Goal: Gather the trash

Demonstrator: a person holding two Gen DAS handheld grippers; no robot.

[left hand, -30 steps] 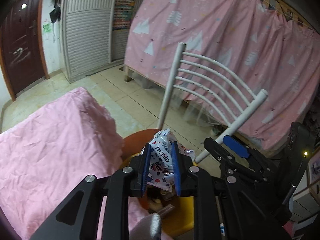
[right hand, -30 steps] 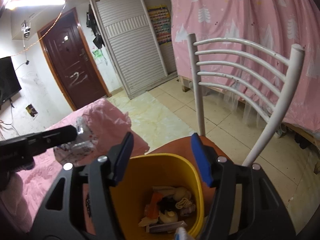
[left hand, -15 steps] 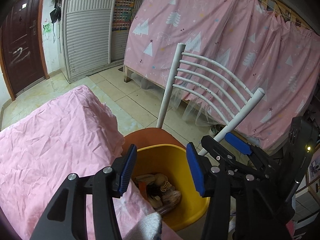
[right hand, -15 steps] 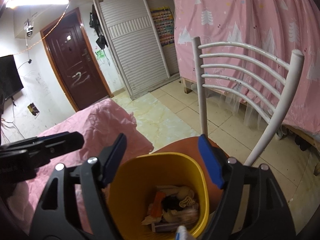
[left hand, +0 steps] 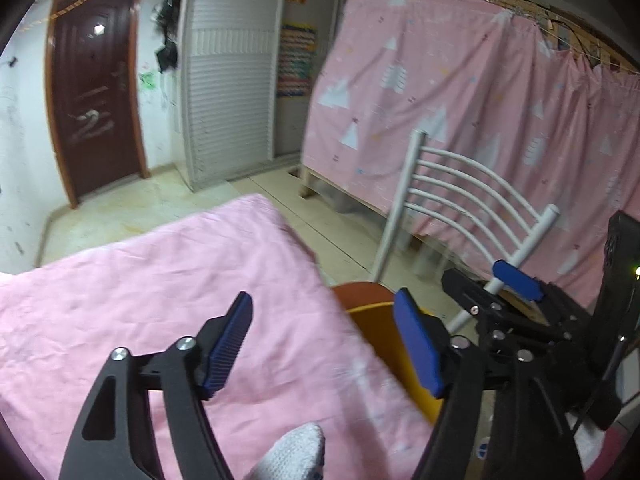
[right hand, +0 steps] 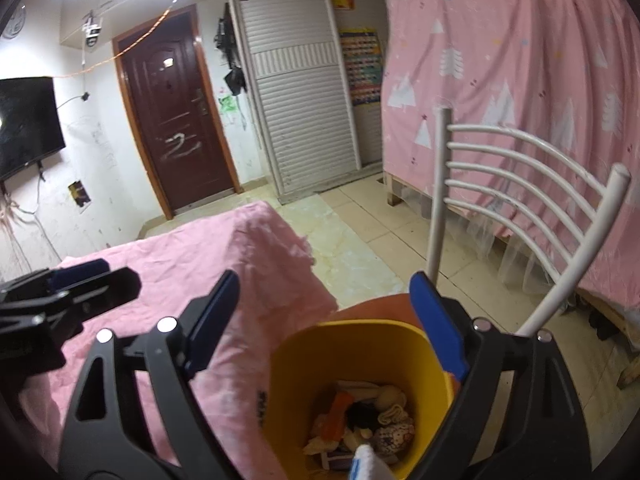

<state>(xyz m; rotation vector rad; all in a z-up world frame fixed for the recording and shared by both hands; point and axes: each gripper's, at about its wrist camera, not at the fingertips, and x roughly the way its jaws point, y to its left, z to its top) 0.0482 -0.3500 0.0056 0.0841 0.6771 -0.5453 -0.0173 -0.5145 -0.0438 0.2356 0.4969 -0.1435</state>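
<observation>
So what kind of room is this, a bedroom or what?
Most likely a bedroom in a small home: a bed frame hung with a pink curtain, a wall-mounted TV, a louvred wardrobe, plus a yellow trash bin on a chair beside a pink-covered surface.

The left gripper (left hand: 324,344) hangs over the pink cloth (left hand: 160,280), its blue-padded jaws opening with nothing between them. Just past the cloth's right edge stands a yellow bin (left hand: 384,340) on an orange chair seat (left hand: 360,294); the white chair back (left hand: 464,204) rises behind it. The right gripper (left hand: 516,276) shows at the right, beyond the bin. A white gloved fingertip (left hand: 296,452) pokes in at the bottom edge.
</observation>
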